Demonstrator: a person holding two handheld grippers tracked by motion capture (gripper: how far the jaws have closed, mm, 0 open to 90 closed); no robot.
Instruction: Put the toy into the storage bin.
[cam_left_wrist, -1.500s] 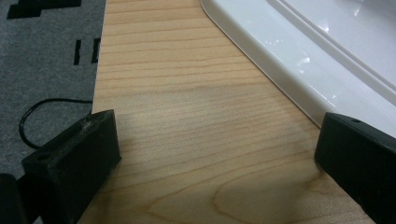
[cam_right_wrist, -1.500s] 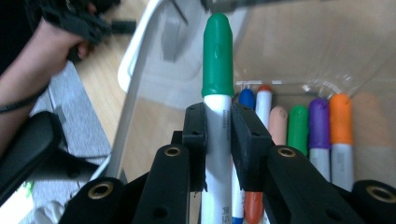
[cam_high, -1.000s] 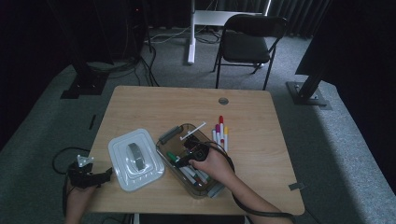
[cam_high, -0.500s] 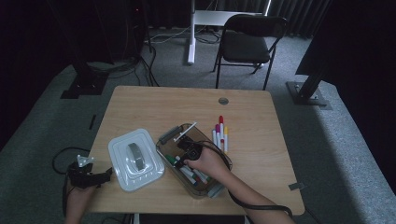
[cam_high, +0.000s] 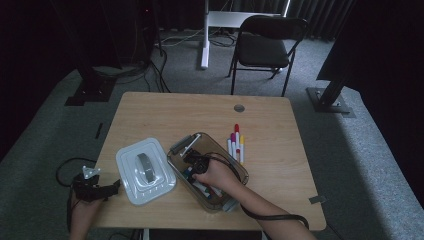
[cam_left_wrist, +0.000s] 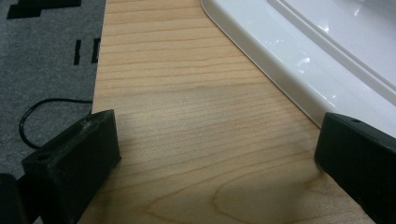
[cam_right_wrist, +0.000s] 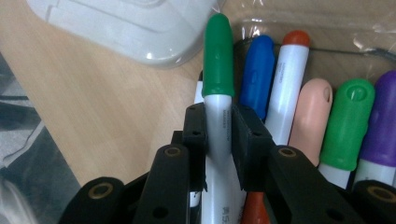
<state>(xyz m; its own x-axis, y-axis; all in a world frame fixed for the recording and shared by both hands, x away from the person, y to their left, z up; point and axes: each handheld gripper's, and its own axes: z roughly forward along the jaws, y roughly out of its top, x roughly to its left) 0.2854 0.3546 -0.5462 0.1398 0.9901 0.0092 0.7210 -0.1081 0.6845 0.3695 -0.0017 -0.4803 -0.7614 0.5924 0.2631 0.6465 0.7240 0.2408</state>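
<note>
The right hand-held gripper (cam_right_wrist: 218, 125) pinches a green-capped marker (cam_right_wrist: 218, 93) inside the clear box (cam_high: 235, 165), four markers (cam_high: 235, 145) wait on the surface (cam_high: 280, 125), and the left hand-held gripper (cam_left_wrist: 217, 144) rests open.

Small print on white marker barrels (cam_right_wrist: 219, 123), too blurred to read

The person's hand (cam_high: 216, 175) hides the right gripper (cam_right_wrist: 218, 122), and the green-capped marker (cam_right_wrist: 218, 88) runs off the bottom edge.
</note>
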